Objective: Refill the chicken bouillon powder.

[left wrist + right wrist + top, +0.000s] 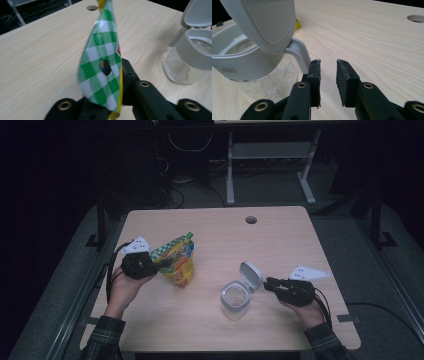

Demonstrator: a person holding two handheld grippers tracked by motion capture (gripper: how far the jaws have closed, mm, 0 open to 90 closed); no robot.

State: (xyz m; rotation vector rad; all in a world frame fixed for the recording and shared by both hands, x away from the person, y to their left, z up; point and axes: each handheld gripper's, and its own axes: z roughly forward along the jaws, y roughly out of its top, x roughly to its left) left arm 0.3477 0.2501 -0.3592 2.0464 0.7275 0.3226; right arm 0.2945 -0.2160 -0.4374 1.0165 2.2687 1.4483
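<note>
While the left gripper (150,263) has its jaws pinched shut on the green-checked sealed edge of the snack bag (177,261), that bag stands upright on the table (280,240), with its long axis running from the pinched top seam down to its yellow base; in the left gripper view the flat checked flap (101,67) rises straight up between the black jaws, thin edge toward the camera. From this grip outward, the container (235,299) lies off to the person's right and a little nearer to them, well apart from the bag, with bare wood between the two. It is a clear jar with a grey collar, and its hinged lid (251,274) is swung up and back, so the mouth faces upward and is unobstructed. The right gripper (270,284) is the nearer tool to the jar: its jaws stand slightly parted with nothing between them, and their tips sit just beside the lid's hinge arm (298,51) without clearly touching it. Judging from this layout, the coming move is to carry the bag sideways toward the open mouth, so the bag's top must end up over the jar, with the right gripper placed to steady it.
</note>
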